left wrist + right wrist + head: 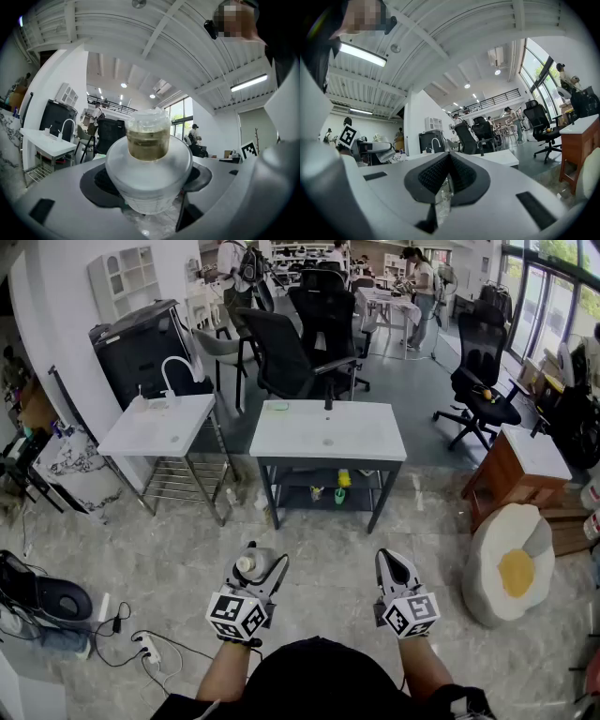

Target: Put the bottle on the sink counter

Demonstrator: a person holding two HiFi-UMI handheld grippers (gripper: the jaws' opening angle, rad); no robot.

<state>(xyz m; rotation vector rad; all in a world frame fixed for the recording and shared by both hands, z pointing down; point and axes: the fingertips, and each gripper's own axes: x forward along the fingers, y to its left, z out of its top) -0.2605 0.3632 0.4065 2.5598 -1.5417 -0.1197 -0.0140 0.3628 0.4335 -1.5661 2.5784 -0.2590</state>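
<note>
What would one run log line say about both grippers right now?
left gripper: shut on bottle | right gripper: shut, empty | bottle: not yet on sink counter ahead

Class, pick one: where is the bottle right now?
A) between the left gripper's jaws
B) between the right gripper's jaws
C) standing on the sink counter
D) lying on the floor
A: the bottle sits clamped in the left gripper, while the right gripper is shut and empty.
</note>
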